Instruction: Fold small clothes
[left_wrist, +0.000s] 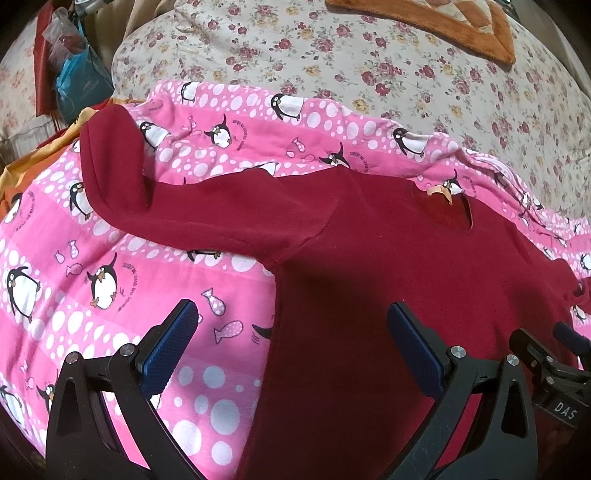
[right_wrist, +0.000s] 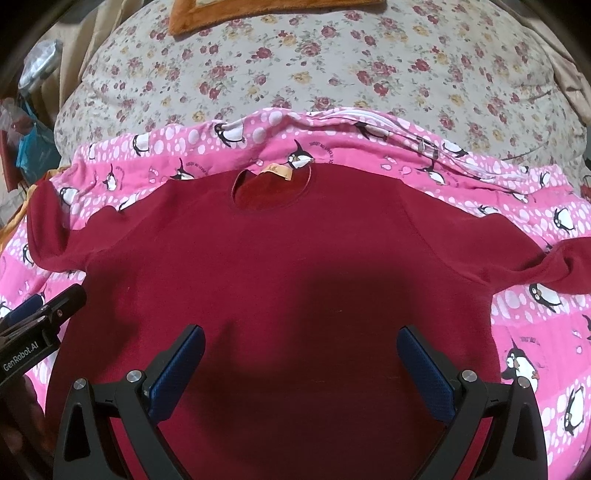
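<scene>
**Red top laid flat, first fold not yet begun**

Nearest the cameras, both grippers are seen with their fingers spread wide and nothing held between them. The left gripper (left_wrist: 293, 345) is poised over the left side edge of the red long-sleeved top (right_wrist: 288, 280), one blue pad (left_wrist: 170, 347) above the pink penguin blanket (left_wrist: 74, 236) and the other above the red cloth. The right gripper (right_wrist: 300, 373) is poised over the lower middle of the body.

Beyond the fingers, the top is spread front-up on the blanket, its neck opening (right_wrist: 269, 190) turned away from the cameras and a small tag visible in it. The left sleeve (left_wrist: 155, 192) is stretched outward and bent up at the cuff; the right sleeve (right_wrist: 546, 258) is stretched out to the other side, slightly bunched near its end. Farther back, the floral bedsheet (right_wrist: 332, 74) and an orange-edged mat (left_wrist: 461, 33) are seen.

The garment appears smoothed and ready, so the step in hand is judged to be the start of folding. A sleeve or side edge would next need to be pinched and carried across the body, with both layers kept flat.
</scene>
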